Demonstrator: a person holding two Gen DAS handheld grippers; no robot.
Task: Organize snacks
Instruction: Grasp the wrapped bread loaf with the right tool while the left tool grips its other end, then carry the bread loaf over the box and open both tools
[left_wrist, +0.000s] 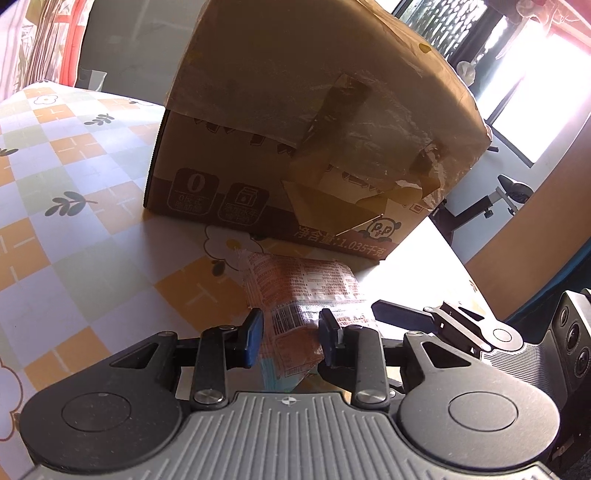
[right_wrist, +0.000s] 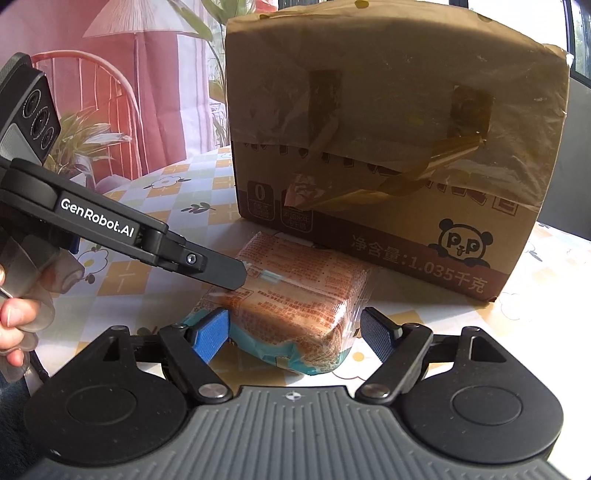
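Snack packet (right_wrist: 291, 306) lies on checkered tablecloth (left_wrist: 74, 177), just in front of cardboard box (right_wrist: 391, 122). Box print reads "净含量:1.035千克", with panda logo "P&P" and big "0" icon. Left gripper (left_wrist: 291, 334) jaws narrow, seem to pinch packet end with barcode. Right gripper (right_wrist: 299, 332) jaws wide, either side of packet, pads apart from it. Left gripper arm shows "GenRobot.AI".

Wrapped bread snack (right_wrist: 295, 306) flat before taped carton (right_wrist: 399, 147)
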